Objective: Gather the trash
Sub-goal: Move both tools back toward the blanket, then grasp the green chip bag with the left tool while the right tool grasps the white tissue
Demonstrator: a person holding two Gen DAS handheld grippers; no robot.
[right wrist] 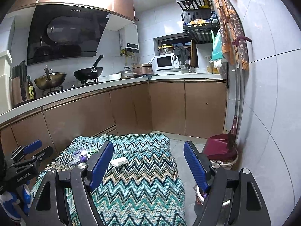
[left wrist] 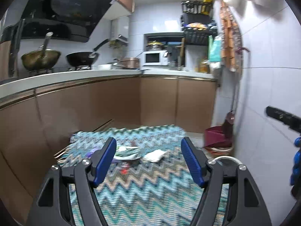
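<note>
Trash lies ahead of both my tongs on the zigzag cloth (left wrist: 143,184) that covers the table. My left gripper (left wrist: 148,150) hangs with its blue fingers (left wrist: 105,162) spread wide apart, nothing between them, above the near part of the cloth. Just past its left finger sits a green-and-white wrapper (left wrist: 128,152), and right beside that, nearer the middle of the gap, a crumpled white tissue (left wrist: 154,155). A small red scrap (left wrist: 124,170) lies closer to me, just inside the left finger, and a purple wrapper (left wrist: 92,150) peeks out to the outer side of that finger; this view is blurred, so I cannot tell finer detail. My right gripper (right wrist: 148,152) is also gaping open and empty, its fingers (right wrist: 101,163) apart over the cloth. From here the white tissue shows just beyond its left finger, and the purple wrapper lies further left, near the cloth's far corner. Under my right finger, off the table's edge, I see a metal-rimmed bin (right wrist: 223,199) on the floor. Beyond it, against the wall, stands a maroon dustpan (right wrist: 220,145) in a basket. My left tool shows at the left edge of the right view.
</note>
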